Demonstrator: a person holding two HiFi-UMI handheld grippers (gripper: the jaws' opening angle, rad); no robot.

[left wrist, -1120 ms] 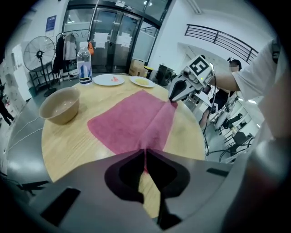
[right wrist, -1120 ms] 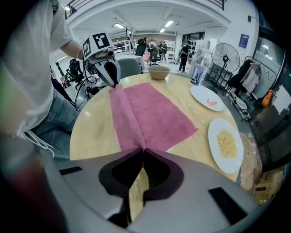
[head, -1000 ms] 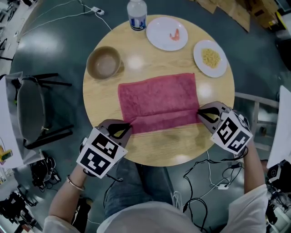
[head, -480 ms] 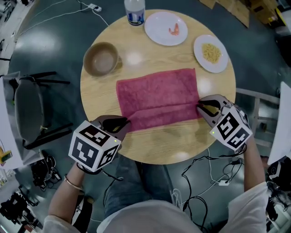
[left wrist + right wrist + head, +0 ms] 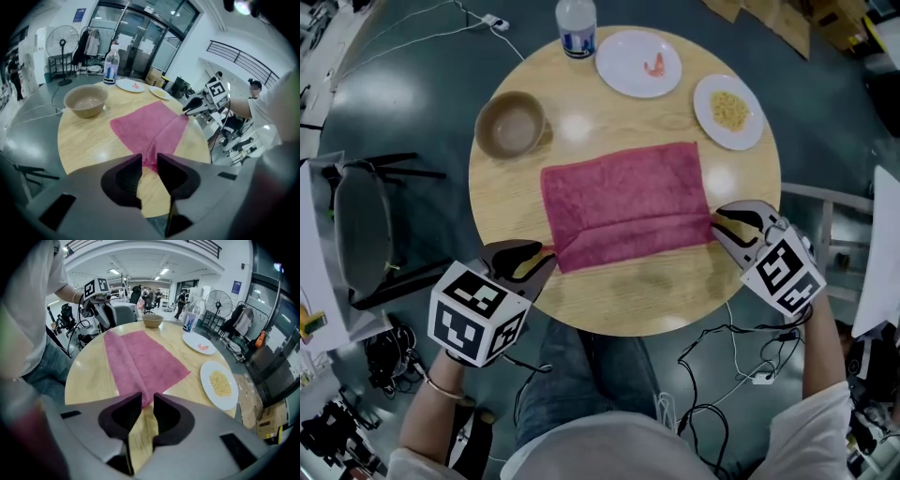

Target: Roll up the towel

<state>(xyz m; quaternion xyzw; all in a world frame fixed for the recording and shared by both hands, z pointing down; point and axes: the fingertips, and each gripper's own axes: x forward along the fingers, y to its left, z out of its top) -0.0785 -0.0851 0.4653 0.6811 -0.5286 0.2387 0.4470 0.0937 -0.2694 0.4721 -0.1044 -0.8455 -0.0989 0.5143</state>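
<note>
A: Since both pairs of jaws have just been opening, what sits between them?

B: Nothing is pinched. The left gripper [image 5: 149,157] shows a narrow gap, with the near corner of the red towel [image 5: 623,202] lying loose just past its tips. The right gripper [image 5: 147,395] is spread about as little, and the towel's other near corner lies right at its tips, also free.

A: And the edges?

B: The near long edge is folded over into a flat band that runs from one pair of tips to the other. The far edge lies flat ahead of both.

A: Room to move?

B: Bare wood of the round table [image 5: 516,202] lies under and behind both jaws, out to the rim. Past the far edge, a bowl [image 5: 512,125] stands ahead of the left jaws. Two plates [image 5: 729,112] and a bottle [image 5: 576,26] stand ahead of the right jaws, none touching the towel.
</note>
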